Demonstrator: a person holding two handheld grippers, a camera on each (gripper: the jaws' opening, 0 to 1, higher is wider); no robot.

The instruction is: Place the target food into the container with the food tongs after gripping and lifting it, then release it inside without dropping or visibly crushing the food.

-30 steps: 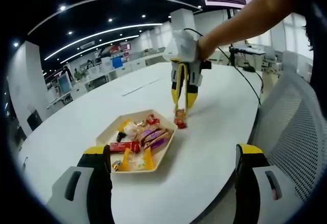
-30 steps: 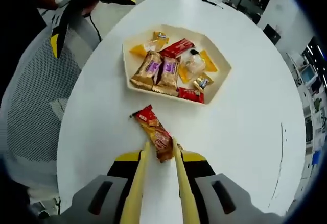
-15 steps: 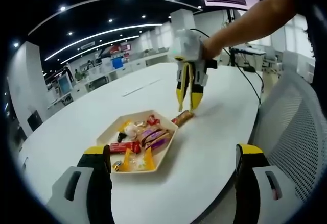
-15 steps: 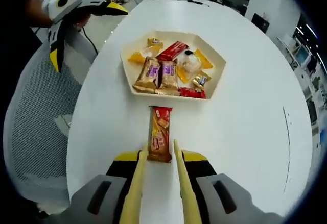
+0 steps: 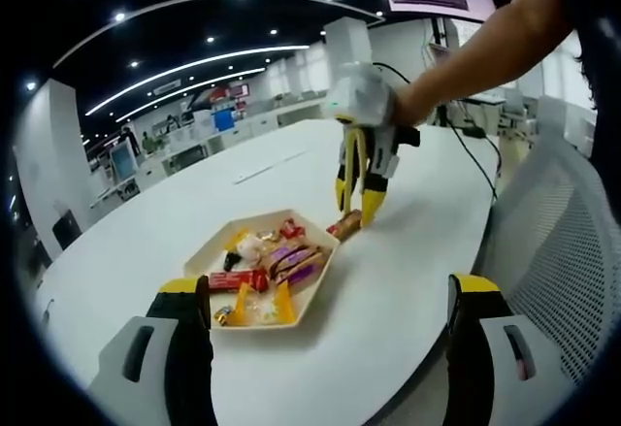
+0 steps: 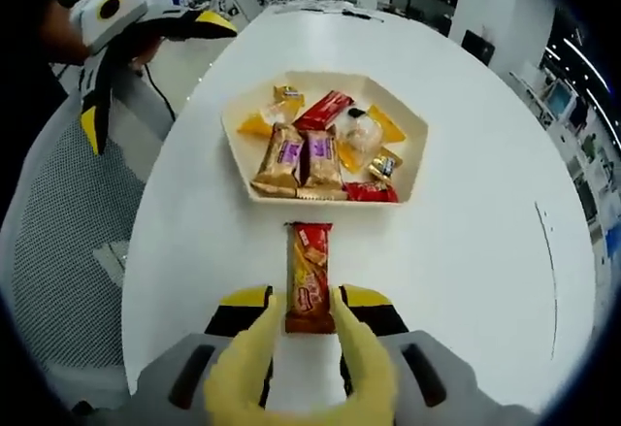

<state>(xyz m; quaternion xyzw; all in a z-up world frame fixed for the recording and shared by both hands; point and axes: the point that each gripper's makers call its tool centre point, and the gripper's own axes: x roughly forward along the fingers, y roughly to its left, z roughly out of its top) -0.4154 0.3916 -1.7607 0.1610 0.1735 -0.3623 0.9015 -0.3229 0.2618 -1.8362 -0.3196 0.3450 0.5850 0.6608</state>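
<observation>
Looking along the left tool (image 5: 325, 324), its two black-and-yellow jaws stand wide apart at the near edge, nothing between them. Beyond them sits a cream hexagonal tray (image 5: 215, 242) on the white worktop (image 5: 408, 261), loaded with wrapped snacks. Red-and-orange snack bar (image 5: 345, 224) lies flat on the worktop, just right of the tray's far corner, close to the rim; contact with the rim cannot be told. Right tool (image 5: 356, 203) hangs over the bar from the far side, held by a person's hand (image 5: 412, 106); yellow tongs (image 5: 358, 179) point down at it, tips spread, not on the bar. Mesh chair back (image 5: 558, 242) at right.

Right gripper view: the tongs' (image 6: 301, 377) two yellow tips flare apart near the bottom, either side of the snack bar's (image 6: 310, 277) near end, holding nothing; the right tool (image 6: 303, 334) stands open. Bar lies lengthwise on the worktop (image 6: 485, 251), its red far end just short of the tray's (image 6: 408, 169) near rim, outside the container. Left tool (image 6: 126, 33) shows at far left, above the chair (image 6: 78, 251).
</observation>
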